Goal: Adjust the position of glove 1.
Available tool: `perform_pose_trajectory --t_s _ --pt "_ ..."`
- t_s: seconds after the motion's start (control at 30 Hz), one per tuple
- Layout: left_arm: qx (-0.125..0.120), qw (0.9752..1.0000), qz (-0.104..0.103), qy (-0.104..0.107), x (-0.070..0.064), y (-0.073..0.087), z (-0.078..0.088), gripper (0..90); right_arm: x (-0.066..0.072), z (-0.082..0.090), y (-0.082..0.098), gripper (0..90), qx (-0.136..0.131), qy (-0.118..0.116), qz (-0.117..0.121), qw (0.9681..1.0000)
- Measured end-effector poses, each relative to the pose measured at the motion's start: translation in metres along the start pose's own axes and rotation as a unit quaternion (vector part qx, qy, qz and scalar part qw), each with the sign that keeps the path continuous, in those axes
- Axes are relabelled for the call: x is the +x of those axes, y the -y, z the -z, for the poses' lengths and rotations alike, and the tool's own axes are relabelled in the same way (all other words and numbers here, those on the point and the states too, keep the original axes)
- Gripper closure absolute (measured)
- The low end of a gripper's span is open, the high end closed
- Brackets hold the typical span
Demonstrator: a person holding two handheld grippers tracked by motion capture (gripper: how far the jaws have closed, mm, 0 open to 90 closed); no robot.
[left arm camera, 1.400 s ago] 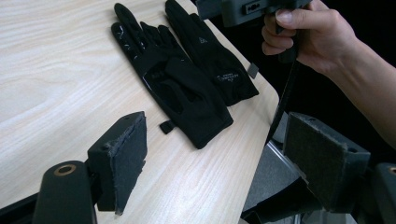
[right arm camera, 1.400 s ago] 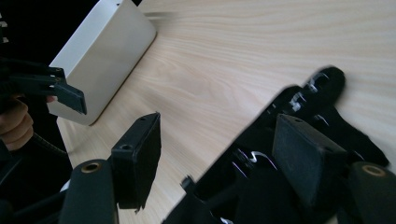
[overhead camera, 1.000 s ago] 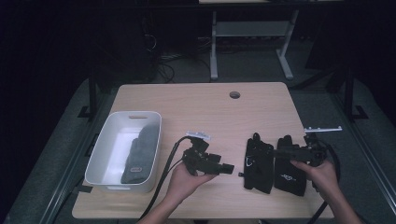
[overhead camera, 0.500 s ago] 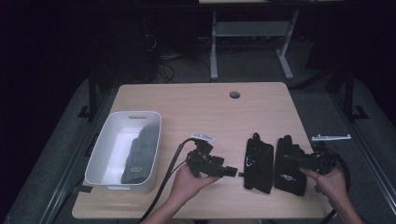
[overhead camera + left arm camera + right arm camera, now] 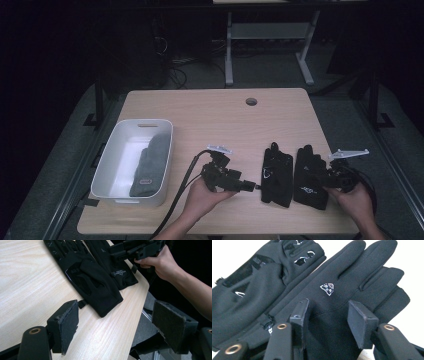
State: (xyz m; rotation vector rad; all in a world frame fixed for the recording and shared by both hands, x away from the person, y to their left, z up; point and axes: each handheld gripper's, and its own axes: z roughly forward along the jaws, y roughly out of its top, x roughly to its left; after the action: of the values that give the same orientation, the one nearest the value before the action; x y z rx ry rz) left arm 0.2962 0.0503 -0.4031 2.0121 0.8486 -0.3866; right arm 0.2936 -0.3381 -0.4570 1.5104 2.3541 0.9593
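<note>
Near glove: a black glove [image 5: 342, 290] lay flat on the pale bench [image 5: 412, 270], its digits pointing up and to the right; a small white triangular emblem sat on its back
Far glove: a second black glove [image 5: 254, 290] lay touching the first on its left, slightly overlapped; glossy patterned patches showed near its top
Right gripper: the right gripper [image 5: 328, 322] rose from the bottom edge over the near glove's cuff end; its jaws had just been closing
Fingers: the two padded fingers [image 5: 362, 322] stood apart above the fabric; whether they pressed it could not be told
</note>
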Motion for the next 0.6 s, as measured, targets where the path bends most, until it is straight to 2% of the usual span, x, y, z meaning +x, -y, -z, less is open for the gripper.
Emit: perform_pose_trajectory --t_s 0.2,0.33,0.4,0.53,0.6 --pt "0.001 1.0000 0.000 0.000 -0.0012 0.0011 -0.0032 21.5 0.0069 -0.0021 0.0042 61.8 -0.006 0.029 0.032 0.9991" --pt "0.004 1.0000 -0.002 0.000 -0.0019 0.0022 -0.0051 21.5 0.0073 -0.0018 0.0037 74.7 -0.005 0.017 0.022 0.9996" --pt "0.004 1.0000 -0.003 -0.001 -0.0020 0.0023 -0.0052 21.5 0.0070 -0.0021 0.0027 77.0 -0.003 0.014 0.024 0.9996" --pt "0.003 1.0000 -0.002 -0.001 -0.0019 0.0022 -0.0046 21.5 0.0083 -0.0006 0.0016 78.2 -0.003 0.015 0.008 0.9999" --pt "0.003 1.0000 -0.001 -0.002 -0.0014 0.0020 -0.0042 21.5 0.0070 0.0024 0.0012 78.4 -0.011 0.012 -0.001 0.9999"
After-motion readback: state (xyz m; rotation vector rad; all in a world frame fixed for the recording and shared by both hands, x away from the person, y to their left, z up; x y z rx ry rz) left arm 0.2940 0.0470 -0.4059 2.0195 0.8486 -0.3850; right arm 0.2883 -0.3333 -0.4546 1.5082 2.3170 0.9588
